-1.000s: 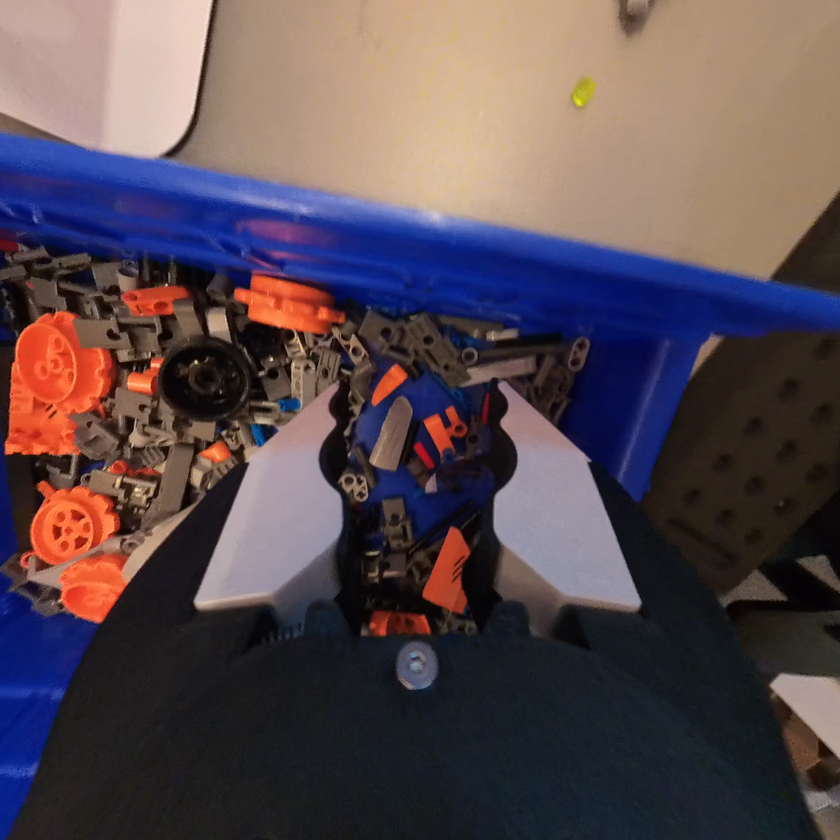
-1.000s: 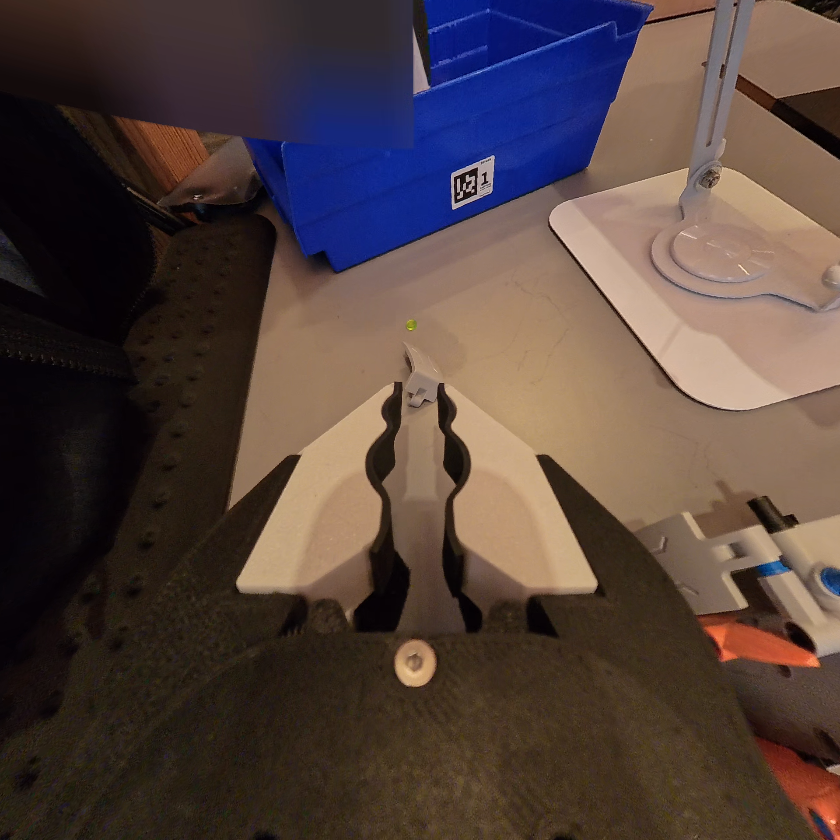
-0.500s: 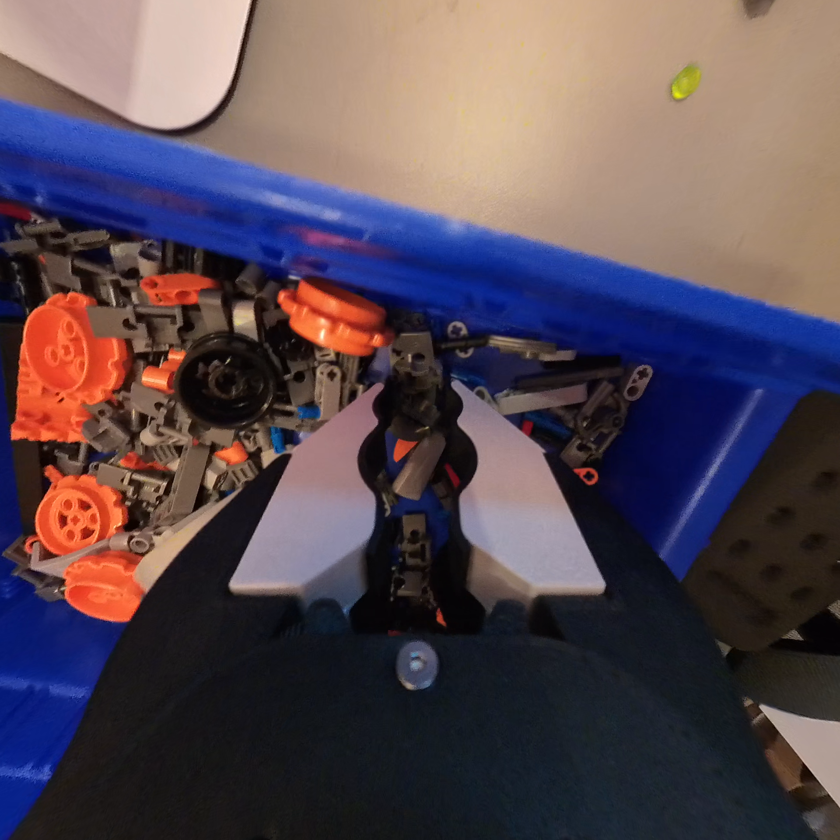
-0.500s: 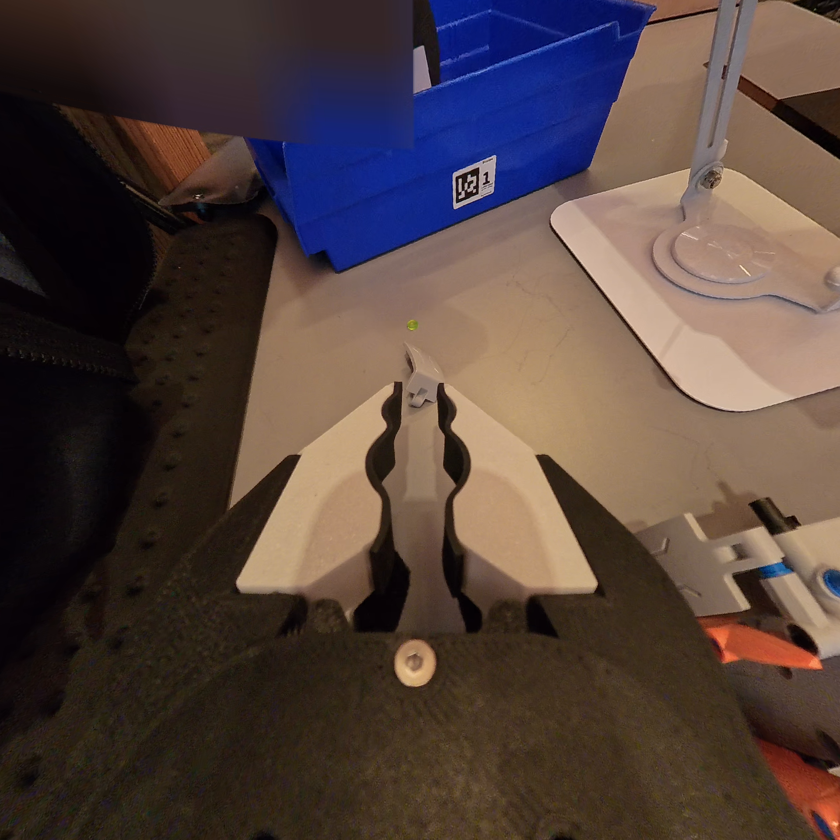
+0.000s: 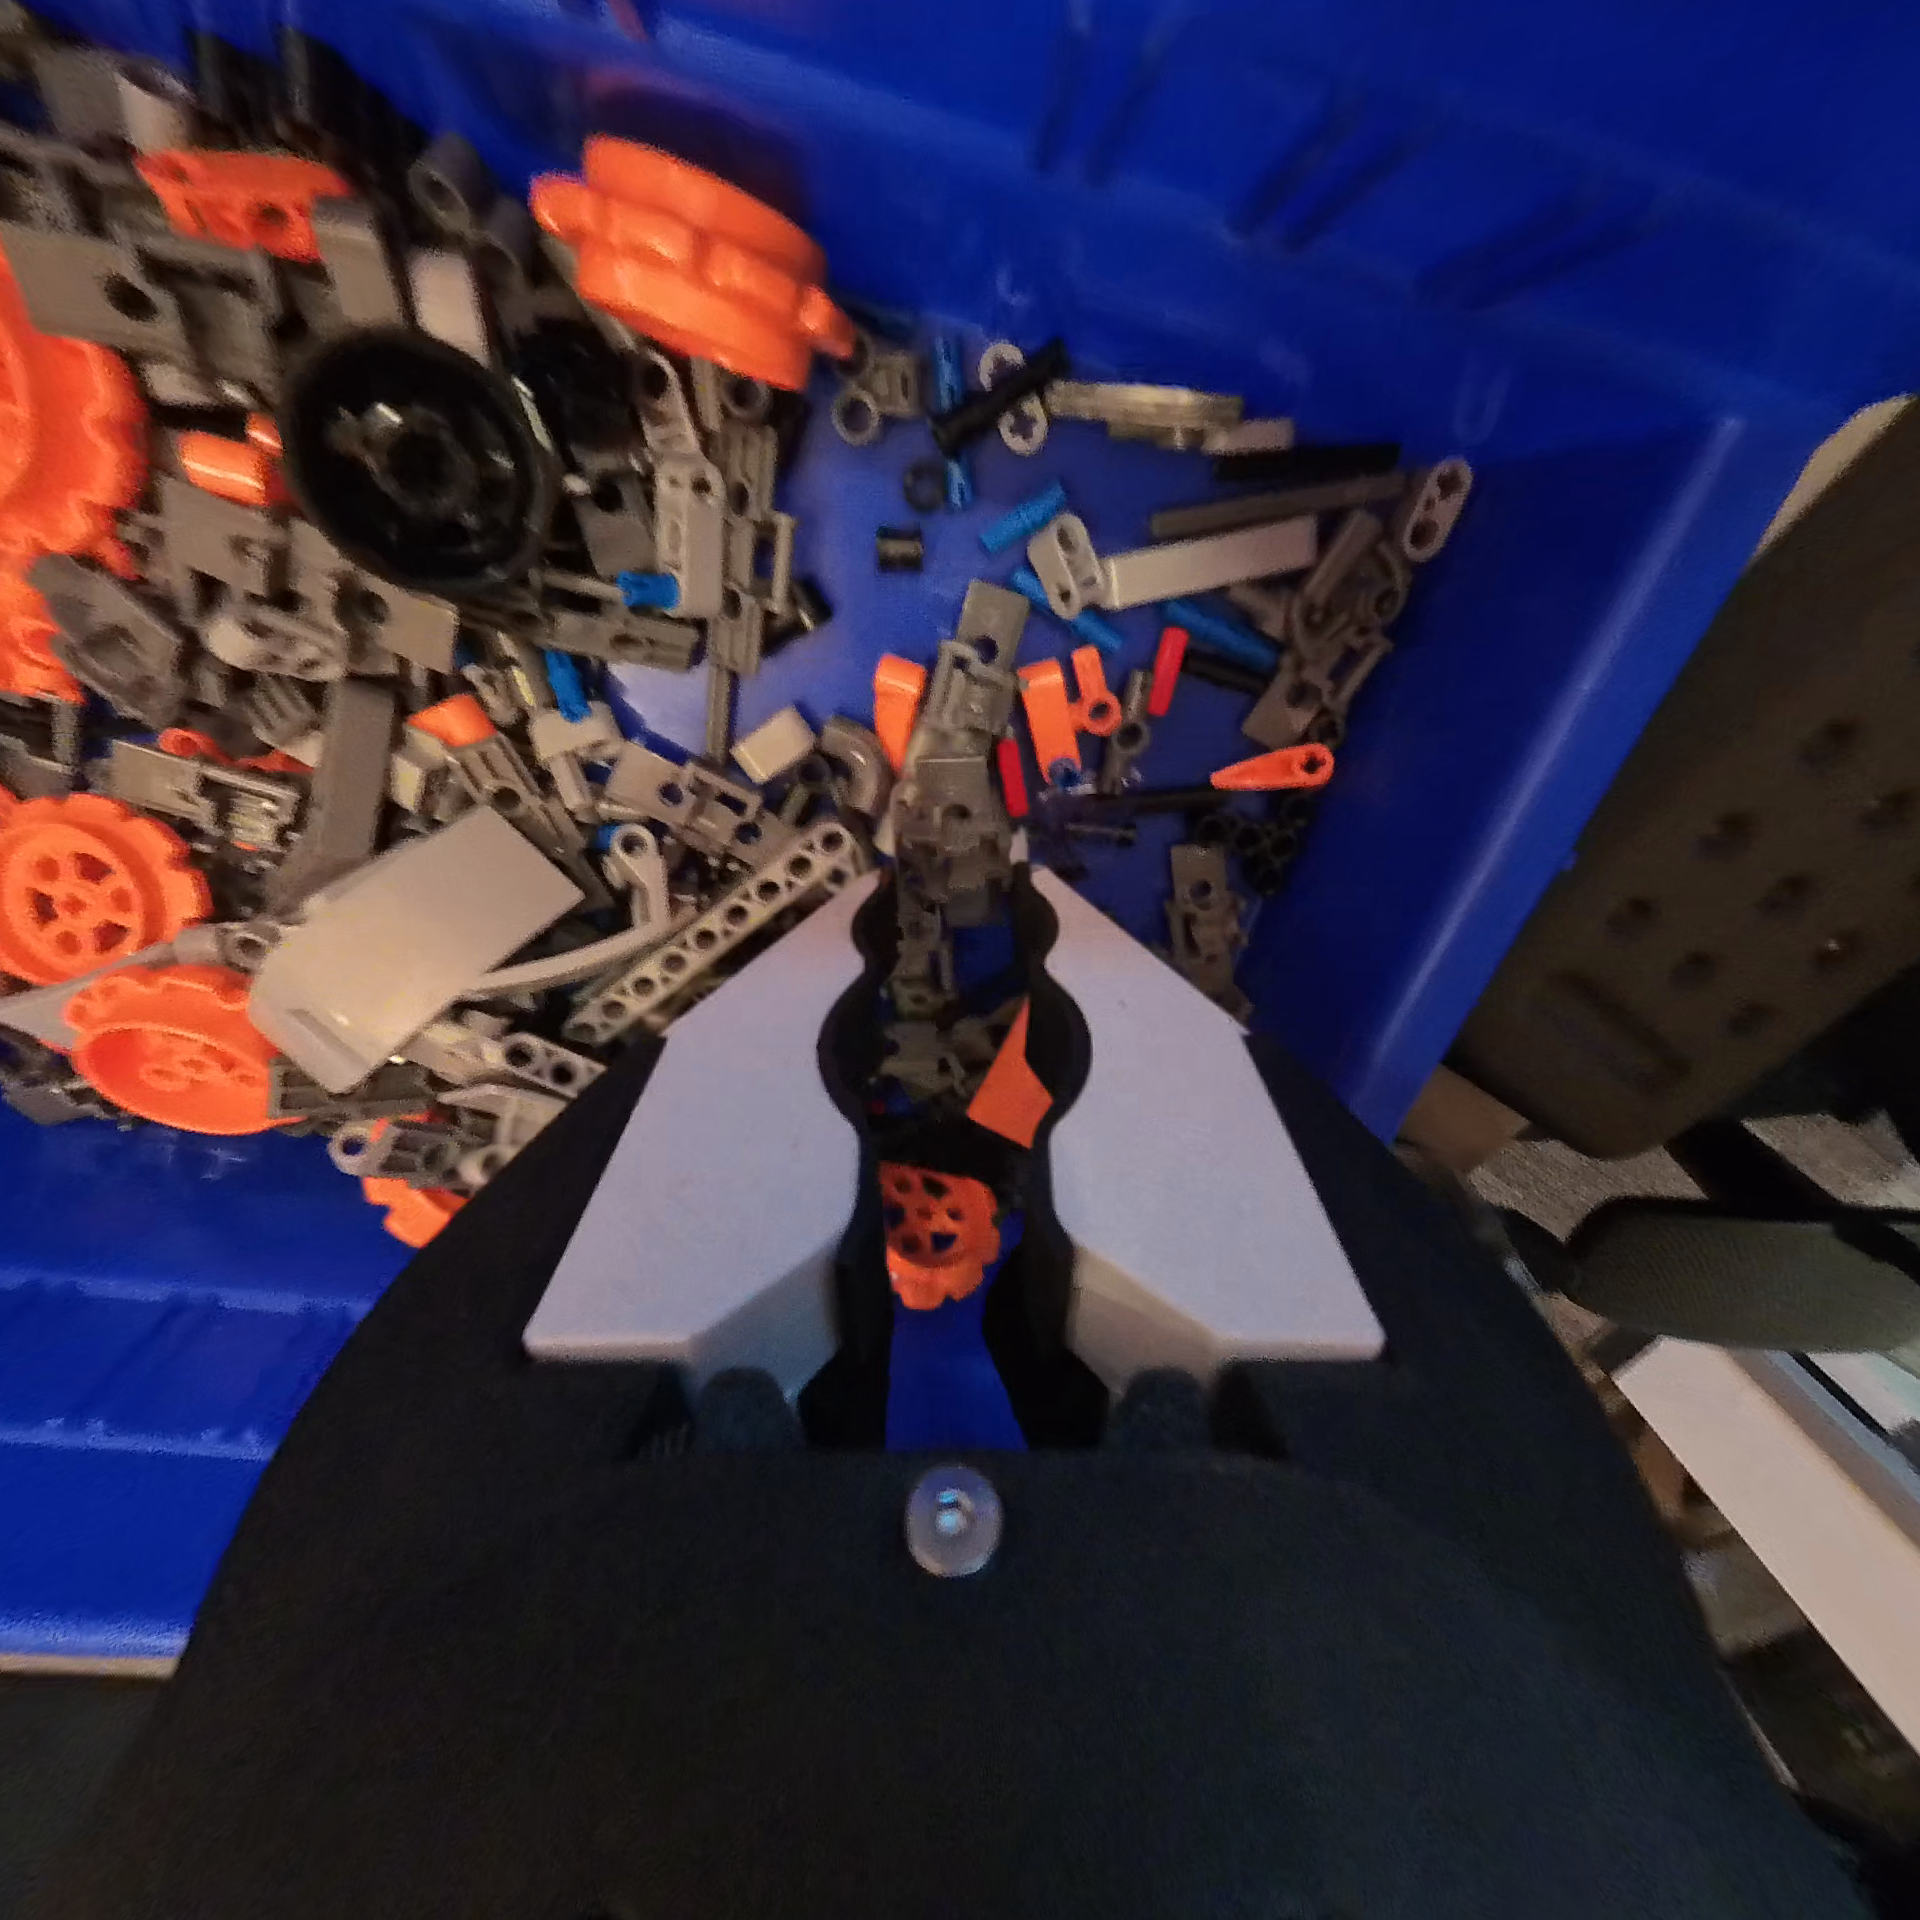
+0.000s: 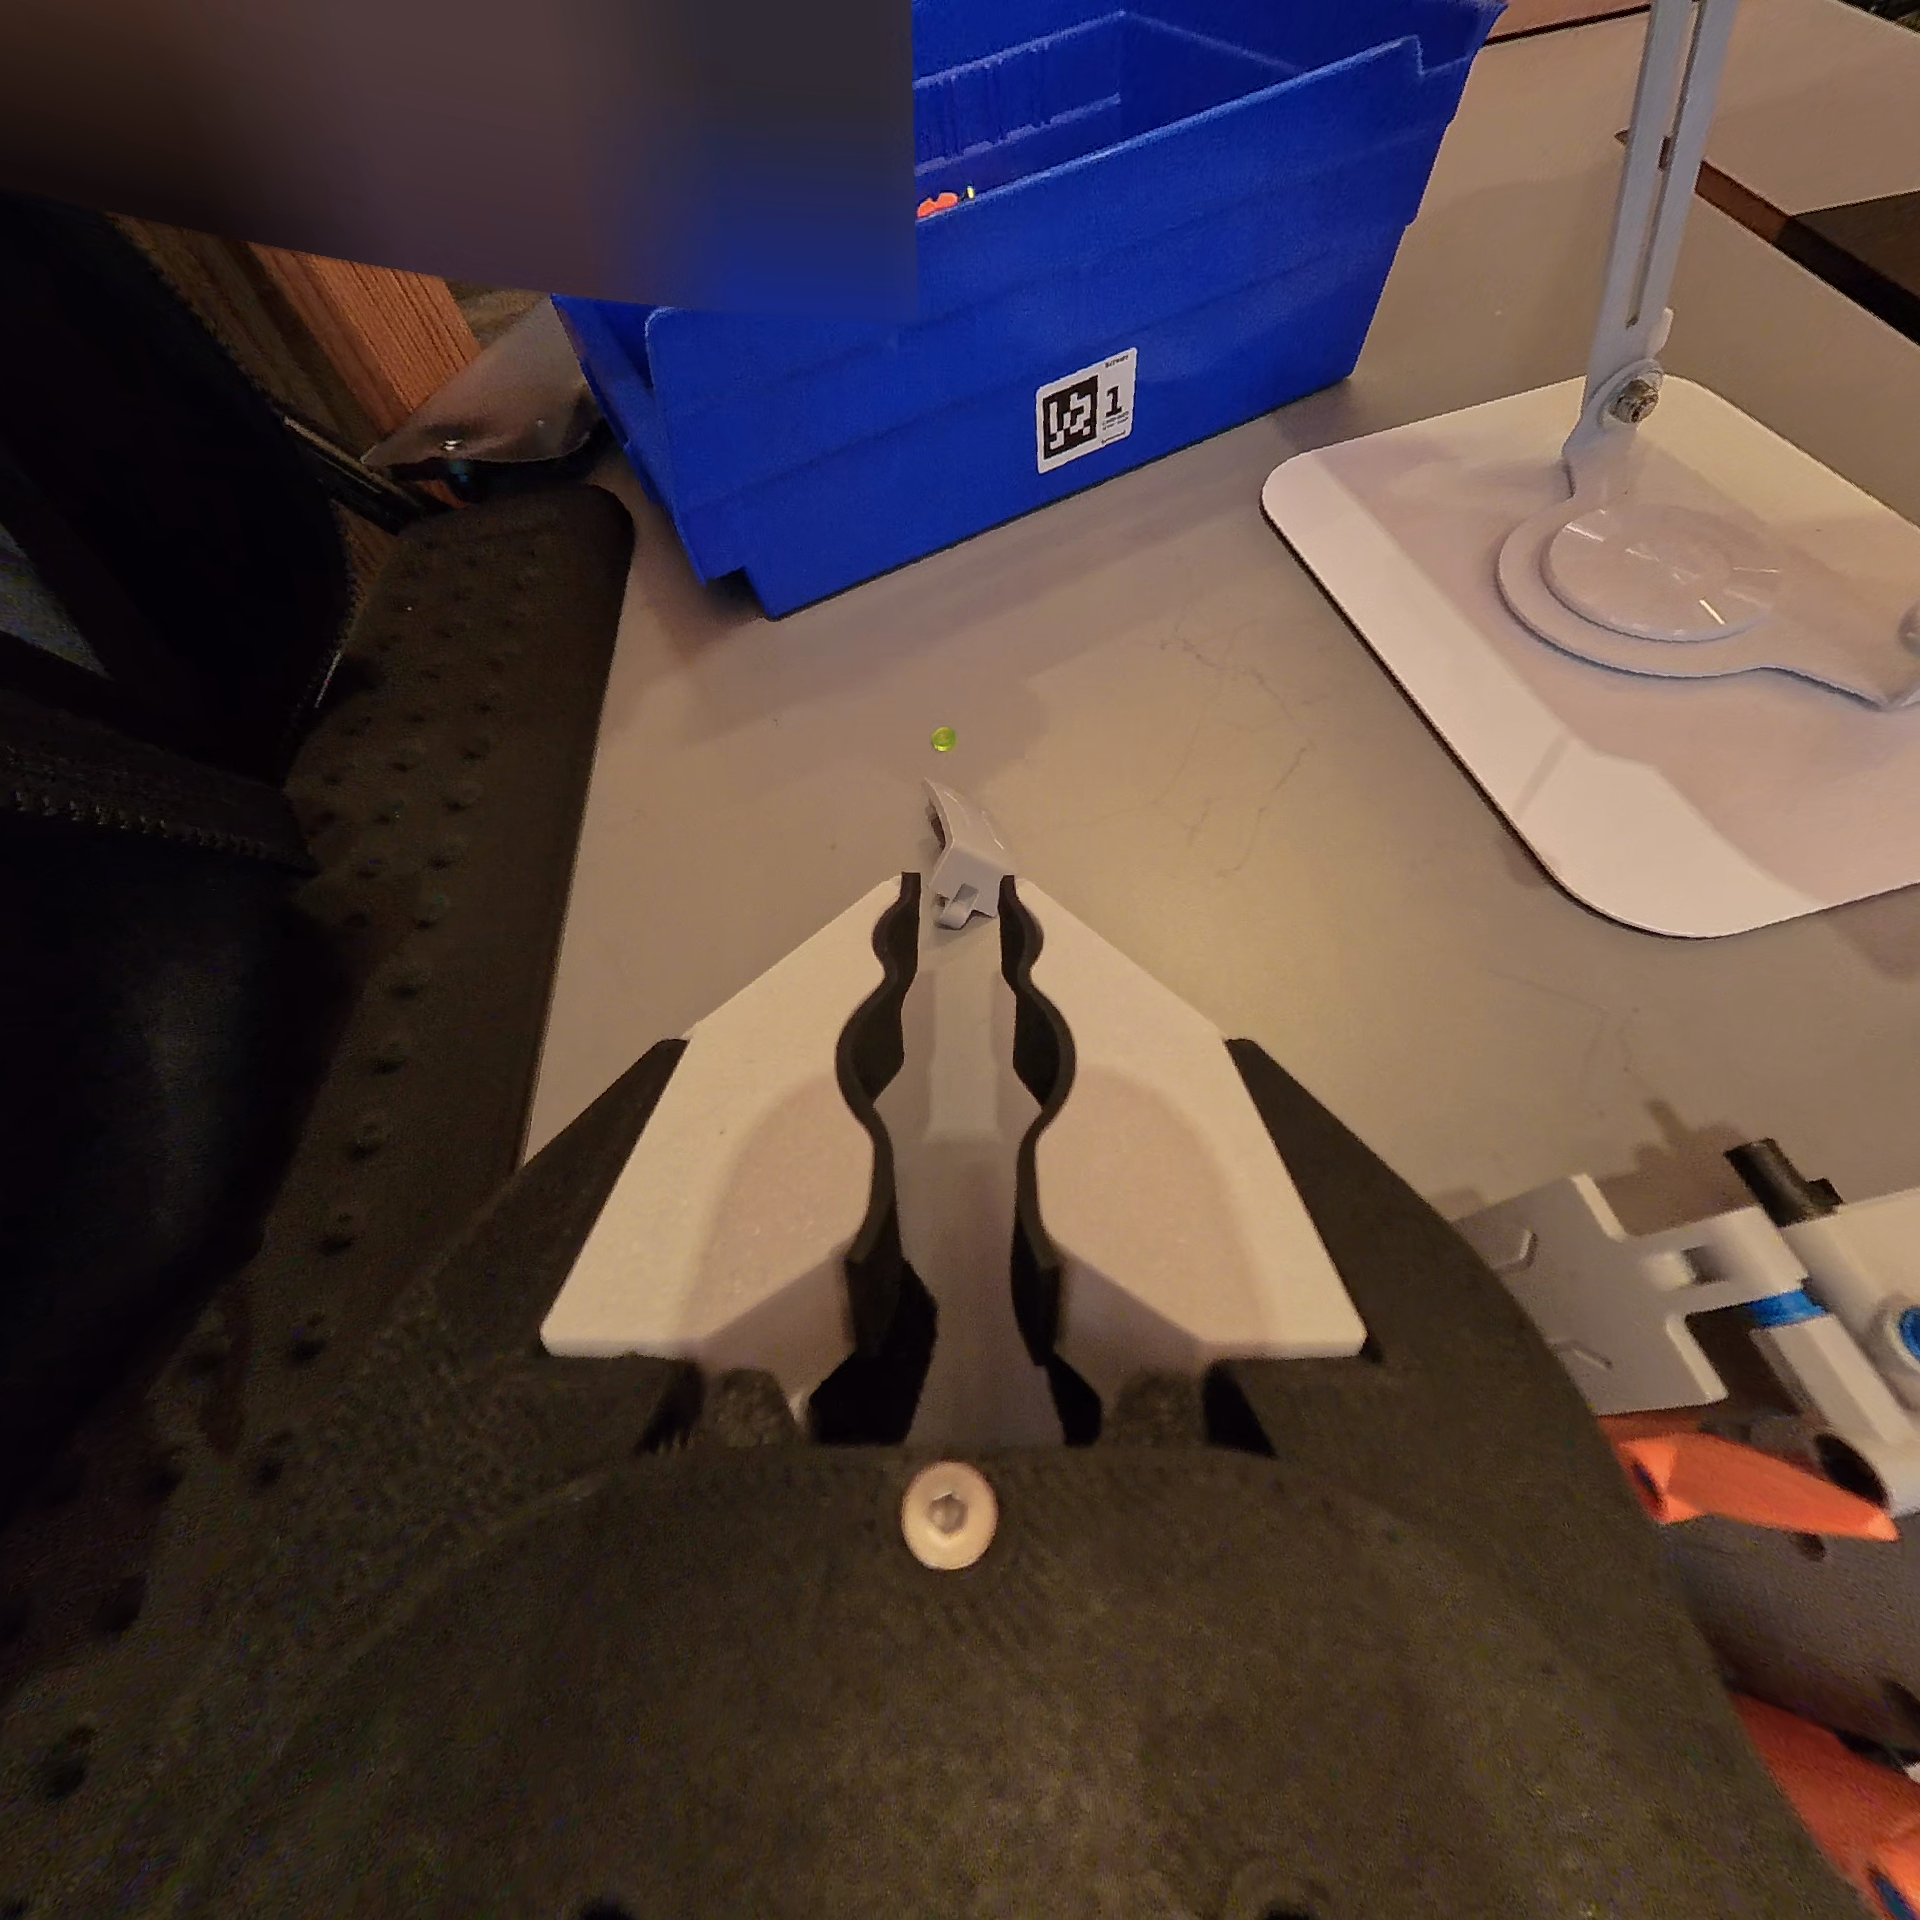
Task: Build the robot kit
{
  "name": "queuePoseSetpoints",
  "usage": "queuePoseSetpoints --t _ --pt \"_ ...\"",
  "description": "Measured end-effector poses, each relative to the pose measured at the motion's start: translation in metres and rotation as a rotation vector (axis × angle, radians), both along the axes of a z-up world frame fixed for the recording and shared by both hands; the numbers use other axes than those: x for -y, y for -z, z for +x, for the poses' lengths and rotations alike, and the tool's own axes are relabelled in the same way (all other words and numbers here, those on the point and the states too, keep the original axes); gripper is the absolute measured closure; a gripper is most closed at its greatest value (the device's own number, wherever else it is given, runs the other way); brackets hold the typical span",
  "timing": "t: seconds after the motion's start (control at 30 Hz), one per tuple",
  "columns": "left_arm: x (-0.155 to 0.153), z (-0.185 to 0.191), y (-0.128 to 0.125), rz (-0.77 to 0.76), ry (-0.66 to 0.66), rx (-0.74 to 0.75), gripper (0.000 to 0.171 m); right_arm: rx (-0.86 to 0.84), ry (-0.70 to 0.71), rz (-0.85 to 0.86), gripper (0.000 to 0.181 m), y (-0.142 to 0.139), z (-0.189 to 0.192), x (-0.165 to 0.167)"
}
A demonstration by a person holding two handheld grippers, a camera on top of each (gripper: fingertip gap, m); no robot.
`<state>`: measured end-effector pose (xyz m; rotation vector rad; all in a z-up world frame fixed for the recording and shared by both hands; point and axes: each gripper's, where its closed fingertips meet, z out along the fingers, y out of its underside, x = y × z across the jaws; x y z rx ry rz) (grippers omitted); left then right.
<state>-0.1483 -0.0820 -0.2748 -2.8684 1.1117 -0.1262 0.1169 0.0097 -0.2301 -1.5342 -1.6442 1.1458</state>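
Observation:
In the left wrist view my left gripper (image 5: 951, 883) is inside a blue bin (image 5: 1351, 208), over a heap of grey, black and orange building parts. Its jaws are shut on a grey jointed connector piece (image 5: 951, 800) that sticks out forward from the tips. Orange wheels (image 5: 88, 904) and a black wheel (image 5: 416, 468) lie to the left. In the right wrist view my right gripper (image 6: 956, 894) is shut on a small light grey curved part (image 6: 961, 847) and holds it just above the grey table (image 6: 1195, 831). A tiny green stud (image 6: 943, 739) lies just beyond it.
A blue bin with a square marker sticker (image 6: 935, 436) stands at the table's far side. A white stand base with a pole (image 6: 1558, 675) is at the right. A partly built white, grey and orange model (image 6: 1714, 1320) lies near right. A black perforated pad (image 6: 447, 831) borders the table's left. The grippers' ends are close to 30 cm from one another. The black wheel (image 5: 416, 468) lies some 9 cm from my left tips, 30 cm from my right tips. About 12 cm separates my right fingertips from the tiny green stud (image 6: 943, 739).
My left gripper has closed from open onto the grey connector piece and drawn back, so more of the bin's contents show. The right gripper and its part have not moved.

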Motion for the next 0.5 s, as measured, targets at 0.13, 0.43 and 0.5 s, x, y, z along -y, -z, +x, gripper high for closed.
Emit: queuePoseSetpoints --t 0.13,0.43,0.5 --pt "0.016 -0.003 0.007 -0.070 0.014 -0.021 0.149 0.000 -0.001 0.000 0.168 0.000 0.000 0.000" --pt "-0.025 0.014 -0.007 0.104 0.000 0.069 0.134 -0.004 0.000 -0.001 0.168 -0.001 0.000 0.000" --pt "-0.030 0.017 -0.007 0.111 0.009 0.075 0.133 -0.006 0.000 -0.001 0.168 -0.002 0.000 0.000"
